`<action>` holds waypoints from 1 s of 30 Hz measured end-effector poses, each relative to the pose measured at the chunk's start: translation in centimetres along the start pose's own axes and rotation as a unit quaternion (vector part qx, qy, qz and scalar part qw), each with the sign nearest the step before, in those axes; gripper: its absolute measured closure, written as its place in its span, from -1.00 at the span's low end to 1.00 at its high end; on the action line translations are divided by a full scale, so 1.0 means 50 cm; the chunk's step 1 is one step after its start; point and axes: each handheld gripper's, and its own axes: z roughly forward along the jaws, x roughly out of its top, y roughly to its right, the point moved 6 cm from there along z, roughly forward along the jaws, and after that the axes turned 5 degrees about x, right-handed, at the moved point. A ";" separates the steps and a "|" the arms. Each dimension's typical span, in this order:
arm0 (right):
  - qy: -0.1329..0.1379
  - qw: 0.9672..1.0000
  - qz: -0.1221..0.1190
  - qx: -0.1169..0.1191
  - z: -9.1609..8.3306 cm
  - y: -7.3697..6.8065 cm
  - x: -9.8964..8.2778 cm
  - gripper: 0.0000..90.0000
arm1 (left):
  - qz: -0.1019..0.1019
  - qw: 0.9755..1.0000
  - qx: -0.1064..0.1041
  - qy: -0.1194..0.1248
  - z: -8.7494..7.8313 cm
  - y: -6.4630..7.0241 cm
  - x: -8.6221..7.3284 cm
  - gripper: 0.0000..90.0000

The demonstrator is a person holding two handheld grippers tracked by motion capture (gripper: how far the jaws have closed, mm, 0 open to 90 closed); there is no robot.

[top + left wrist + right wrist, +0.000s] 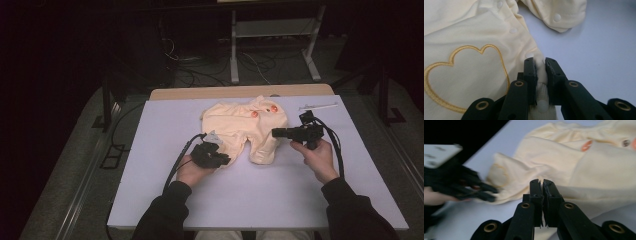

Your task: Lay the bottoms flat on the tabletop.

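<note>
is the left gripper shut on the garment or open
Shut on it: the left gripper pinches the yellow baby romper's snap-button edge between its jaws.

Garment (pixel 245 127): pale yellow baby romper; plain weave, no print.
Heart outline (pixel 461 75): golden-yellow embroidered stitching on the pale yellow cloth, seen in the left gripper view.
Snap studs (pixel 557 17): white, set along the garment's edges.
Orange marks (pixel 273 108): two small orange-red spots near the top of the garment.
Table (pixel 150 165): white top, with a light wood-coloured strip along the far edge.
Left gripper (pixel 540 67): black jaws with brass-coloured rivets; pale grey plate on top.
Right gripper (pixel 542 185): black jaws, brass-coloured rivets.
Sleeves (pixel 165 215): black.
Cables (pixel 175 167): black.
Surroundings: dark; grey floor.
</note>
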 end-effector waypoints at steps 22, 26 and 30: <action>-0.031 0.992 0.021 -0.123 0.038 0.109 -0.036 0.34 | -0.013 1.000 -0.007 0.000 0.009 -0.004 -0.006 0.73; -0.029 0.991 0.015 -0.129 0.009 0.099 -0.036 0.12 | -0.015 1.000 -0.008 -0.001 0.008 -0.005 -0.007 0.73; -0.017 0.995 0.010 -0.097 -0.017 0.072 -0.033 -0.11 | -0.015 1.000 -0.007 -0.001 0.008 -0.005 -0.007 0.73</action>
